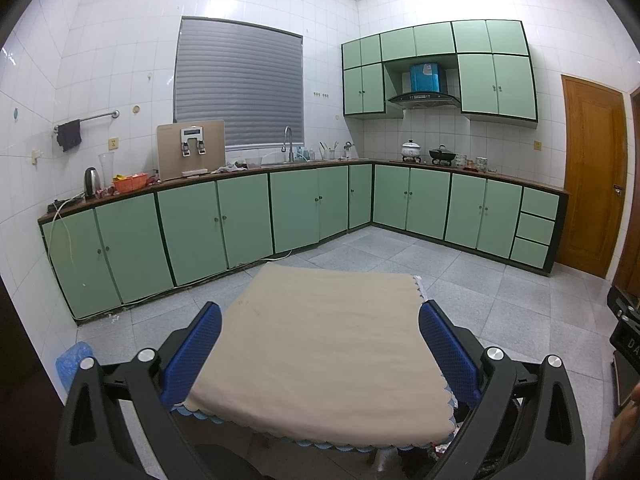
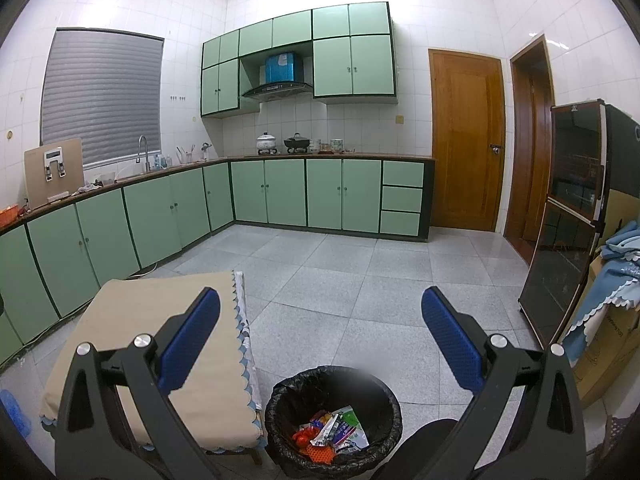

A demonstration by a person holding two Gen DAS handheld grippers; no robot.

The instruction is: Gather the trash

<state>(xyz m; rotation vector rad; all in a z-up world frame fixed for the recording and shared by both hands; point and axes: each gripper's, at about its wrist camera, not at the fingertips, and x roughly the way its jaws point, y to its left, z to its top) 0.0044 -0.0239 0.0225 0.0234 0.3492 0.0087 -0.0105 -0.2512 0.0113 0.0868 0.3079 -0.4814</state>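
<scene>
Across the tiled kitchen floor (image 2: 352, 276), green cabinets (image 2: 280, 192) line two walls, with a wooden door (image 2: 466, 140) at the far right. Nearer stands a small table under a beige cloth (image 1: 320, 344), its top bare of litter as far as either view shows. Just beside the table's edge sits a black-lined trash bin (image 2: 276, 408), and the trash (image 2: 334, 432) already lies inside it: crumpled wrappers, a green-and-white packet, something red and orange. These pieces look light, thin and crinkly, likely slippery, so a pinch across a folded edge or corner would probably hold better than a grab at a flat face. The left gripper (image 1: 320, 320) hangs over the cloth with its blue pads spread wide and nothing between them. The right gripper (image 2: 320, 308) hovers above the bin, likewise spread and empty. Collection looks finished or nearly so.
</scene>
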